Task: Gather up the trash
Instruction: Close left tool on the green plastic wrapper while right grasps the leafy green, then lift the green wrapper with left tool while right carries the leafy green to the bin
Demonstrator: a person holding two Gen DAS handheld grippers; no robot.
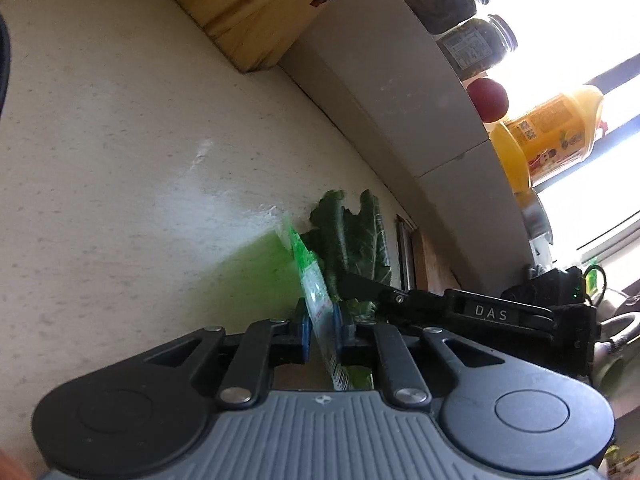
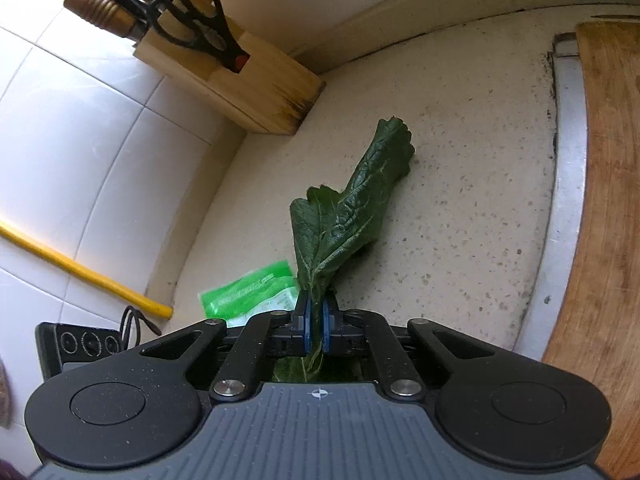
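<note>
The left claw (image 1: 322, 330) sits on a grey ribbed housing with a small crosshair mark at its front edge; 2 black rounded lobes flank it, each with a raised disc; 4 black link bars run forward from silver pivot screws to black finger blocks faced with blue pads (image 1: 306, 332). The right claw (image 2: 315, 326) has the same build: grey ribbed body, crosshair mark, 2 black lobes, silver screws, blue pads (image 2: 307, 326); seen side-on from the left wrist view, its black bar carries the white letters DAS and a small green light.
</note>
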